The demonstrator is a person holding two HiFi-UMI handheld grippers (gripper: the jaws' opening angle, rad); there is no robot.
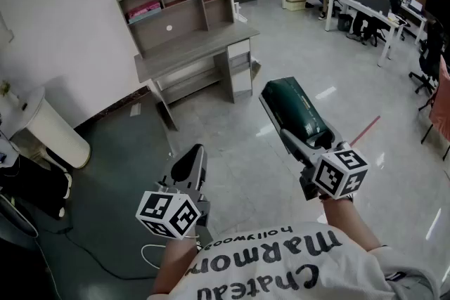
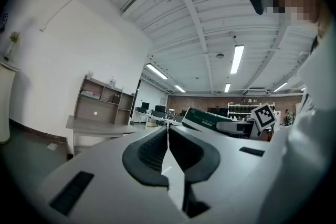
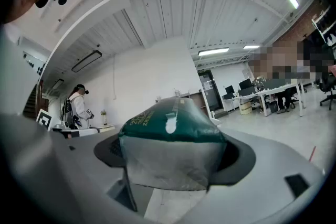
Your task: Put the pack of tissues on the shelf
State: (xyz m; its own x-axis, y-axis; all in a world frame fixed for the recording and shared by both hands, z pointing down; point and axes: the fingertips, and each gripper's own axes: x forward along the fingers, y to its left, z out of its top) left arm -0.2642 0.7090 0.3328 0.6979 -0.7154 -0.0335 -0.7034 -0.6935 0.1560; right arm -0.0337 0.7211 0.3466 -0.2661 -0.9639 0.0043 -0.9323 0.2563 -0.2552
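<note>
The right hand-held gripper (image 3: 173,165) is grasping the pack of tissues (image 1: 295,105), its jaws standing wide and pressing on the pack's two sides, so the green pack is riding in the air above the floor (image 1: 232,151) and not yet resting on anything. The pack's long axis is running along the jaws, from near right toward far left, so its free end is pointing roughly at the table (image 1: 204,49). The shelf (image 1: 179,0) is standing on that table against the far wall, and it is lying far and to the left of the pack, well apart from it, with open floor between. The left hand-held gripper (image 2: 168,149) is hanging clenched and empty at the near left, also well short of the table. Judged from this, the coming move is calling for a carry forward and leftward by the right hand, which is the loaded one.
</note>
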